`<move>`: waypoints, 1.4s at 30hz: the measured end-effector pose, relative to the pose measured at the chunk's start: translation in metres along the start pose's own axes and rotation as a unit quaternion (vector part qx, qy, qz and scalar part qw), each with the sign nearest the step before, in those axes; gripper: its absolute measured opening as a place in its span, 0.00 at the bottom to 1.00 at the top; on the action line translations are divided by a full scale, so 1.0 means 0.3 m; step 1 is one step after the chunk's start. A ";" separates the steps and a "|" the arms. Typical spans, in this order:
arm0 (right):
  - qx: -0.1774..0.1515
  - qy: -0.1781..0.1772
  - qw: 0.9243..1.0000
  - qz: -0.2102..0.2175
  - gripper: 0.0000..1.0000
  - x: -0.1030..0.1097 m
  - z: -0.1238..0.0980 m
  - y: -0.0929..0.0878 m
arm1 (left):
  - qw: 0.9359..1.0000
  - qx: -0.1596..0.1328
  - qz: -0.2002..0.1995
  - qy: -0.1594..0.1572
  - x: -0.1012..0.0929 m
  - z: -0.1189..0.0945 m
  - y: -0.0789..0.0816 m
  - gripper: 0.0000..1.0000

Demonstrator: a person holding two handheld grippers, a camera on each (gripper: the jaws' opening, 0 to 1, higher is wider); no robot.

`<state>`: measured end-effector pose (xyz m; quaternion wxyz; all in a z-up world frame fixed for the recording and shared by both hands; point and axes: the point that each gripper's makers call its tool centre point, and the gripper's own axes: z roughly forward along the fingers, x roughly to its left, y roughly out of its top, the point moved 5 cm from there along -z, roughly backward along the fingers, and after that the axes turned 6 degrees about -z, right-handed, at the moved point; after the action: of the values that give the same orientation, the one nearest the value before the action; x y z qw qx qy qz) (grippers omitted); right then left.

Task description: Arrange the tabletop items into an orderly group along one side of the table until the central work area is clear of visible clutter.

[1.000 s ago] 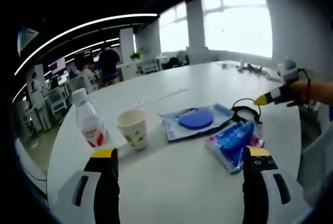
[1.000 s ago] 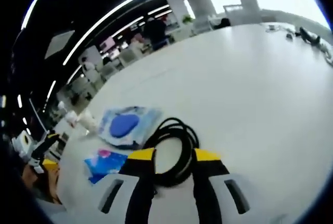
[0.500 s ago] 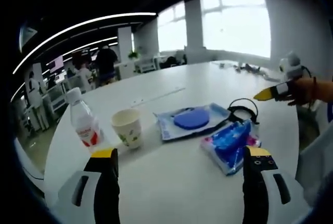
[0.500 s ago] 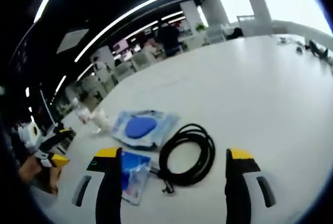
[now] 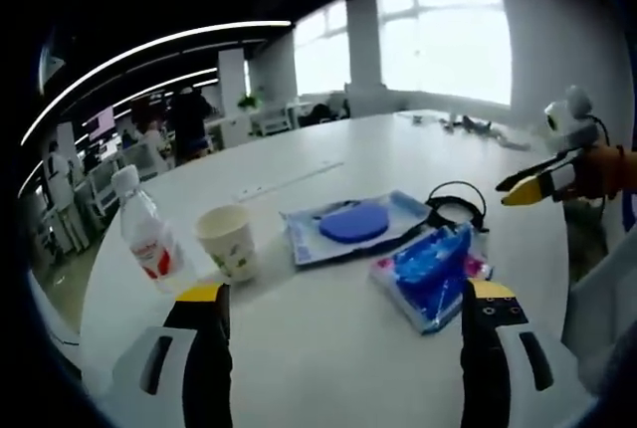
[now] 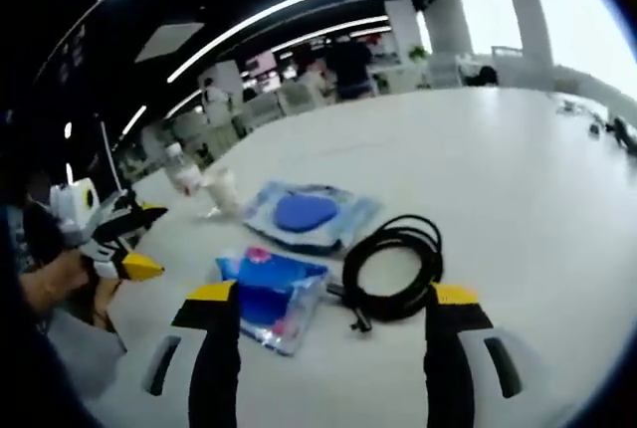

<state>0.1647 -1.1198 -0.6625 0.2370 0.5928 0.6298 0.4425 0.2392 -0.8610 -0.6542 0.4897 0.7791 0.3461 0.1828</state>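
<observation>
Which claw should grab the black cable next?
Probably the right claw. It is open, and the cable lies just ahead between its jaws. From the left claw, the cable sits farther off, behind the blue pack.

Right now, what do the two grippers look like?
The left gripper and right gripper match: two black jaws with yellow tips rising from pale grey bases with dark slots. Seen from across, each ends in a pointed yellow-and-black beak below a white box, held in a hand.
</observation>
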 end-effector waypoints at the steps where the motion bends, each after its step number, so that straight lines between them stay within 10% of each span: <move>1: 0.000 0.000 1.000 -0.001 0.70 0.002 0.000 -0.001 | 1.000 0.003 0.004 -0.002 -0.010 0.004 -0.005 0.93; 5: 0.016 0.014 0.999 -0.026 0.55 0.039 0.010 -0.021 | 1.000 0.004 0.018 -0.009 -0.042 0.020 -0.016 0.85; 42: 0.100 0.077 0.988 -0.087 0.15 0.069 0.163 -0.174 | 0.990 0.117 -0.056 -0.051 -0.163 0.139 -0.203 0.26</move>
<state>0.1732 -1.0814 -0.7258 0.1654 0.5209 0.7361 0.3993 0.2094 -0.9054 -0.7247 0.4220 0.8188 0.3823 0.0736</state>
